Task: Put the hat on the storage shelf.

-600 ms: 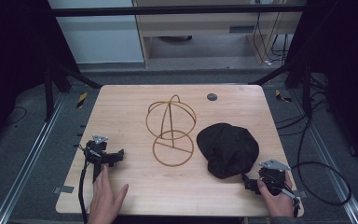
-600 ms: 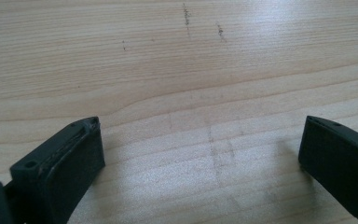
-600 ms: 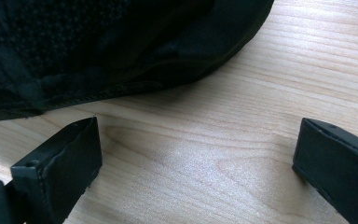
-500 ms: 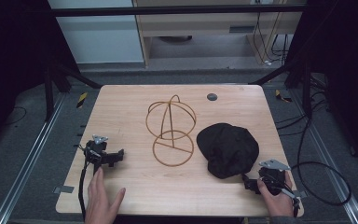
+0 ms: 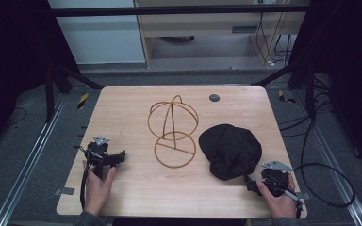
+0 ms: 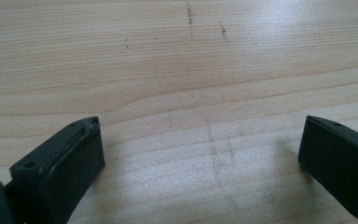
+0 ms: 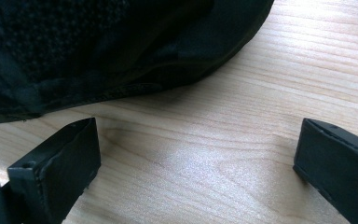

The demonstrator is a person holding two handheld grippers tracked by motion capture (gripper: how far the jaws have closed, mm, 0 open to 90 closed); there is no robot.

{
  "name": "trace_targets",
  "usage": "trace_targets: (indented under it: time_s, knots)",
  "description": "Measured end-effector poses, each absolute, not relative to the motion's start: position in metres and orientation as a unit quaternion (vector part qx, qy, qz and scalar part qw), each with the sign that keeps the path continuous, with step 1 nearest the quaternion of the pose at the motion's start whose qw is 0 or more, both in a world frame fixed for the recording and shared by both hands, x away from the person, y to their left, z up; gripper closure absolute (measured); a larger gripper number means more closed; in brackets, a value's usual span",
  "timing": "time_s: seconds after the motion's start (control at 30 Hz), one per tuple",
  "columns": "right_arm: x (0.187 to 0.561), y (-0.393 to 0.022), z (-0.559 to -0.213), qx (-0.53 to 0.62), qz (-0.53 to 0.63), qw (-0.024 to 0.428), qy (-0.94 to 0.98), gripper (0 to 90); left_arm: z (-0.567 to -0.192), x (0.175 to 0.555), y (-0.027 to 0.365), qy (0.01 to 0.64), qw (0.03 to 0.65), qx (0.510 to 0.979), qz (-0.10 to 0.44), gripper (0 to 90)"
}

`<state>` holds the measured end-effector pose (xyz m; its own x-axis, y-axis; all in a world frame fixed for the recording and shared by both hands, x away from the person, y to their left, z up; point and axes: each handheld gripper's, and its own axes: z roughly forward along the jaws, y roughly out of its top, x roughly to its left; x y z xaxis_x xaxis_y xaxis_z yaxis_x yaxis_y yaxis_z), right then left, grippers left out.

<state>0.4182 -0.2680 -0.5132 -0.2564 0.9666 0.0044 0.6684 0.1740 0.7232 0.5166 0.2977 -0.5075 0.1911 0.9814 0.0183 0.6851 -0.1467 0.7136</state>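
Observation:
A black cap (image 5: 231, 149) lies on the right half of the wooden table (image 5: 136, 188); its brim edge fills the top of the right gripper view (image 7: 121, 46). A wire hat stand (image 5: 173, 129) of thin brown hoops stands at the table's middle. My right gripper (image 5: 252, 184) rests near the front right edge, just in front of the cap, jaws wide apart with bare wood between them (image 7: 200, 158). My left gripper (image 5: 118, 157) sits at the front left, held by a hand, open over bare wood (image 6: 200, 144).
A small dark round disc (image 5: 214, 98) lies near the table's far edge. Cables (image 5: 325, 169) trail off the right side onto the floor. Dark frame posts (image 5: 52, 89) stand around the table.
The hand behind the left gripper has shifted slightly. Grippers, cap and stand stay where they were.

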Motion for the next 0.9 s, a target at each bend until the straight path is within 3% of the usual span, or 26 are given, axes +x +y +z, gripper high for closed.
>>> trace_targets:
  time_s: [0.2,0.33,0.5,0.77,0.9]
  knots:
    - [0.418,-0.268,-0.512,0.564,0.312,0.235,0.727,2.1,-0.507,0.517,0.298,0.584,0.293,0.714,0.253,0.0]
    - [0.415,-0.272,-0.505,0.570,0.320,0.211,0.727,6.4,-0.507,0.516,0.297,0.585,0.292,0.713,0.253,0.0]
    - [0.405,-0.271,-0.483,0.557,0.319,0.215,0.736,6.2,-0.507,0.516,0.297,0.587,0.291,0.712,0.253,0.0]
    - [0.411,-0.258,-0.408,0.507,0.324,0.221,0.768,5.6,-0.507,0.515,0.295,0.592,0.291,0.707,0.255,0.0]
    - [0.425,-0.244,-0.390,0.491,0.311,0.216,0.785,5.4,-0.507,0.515,0.295,0.592,0.291,0.707,0.255,0.0]
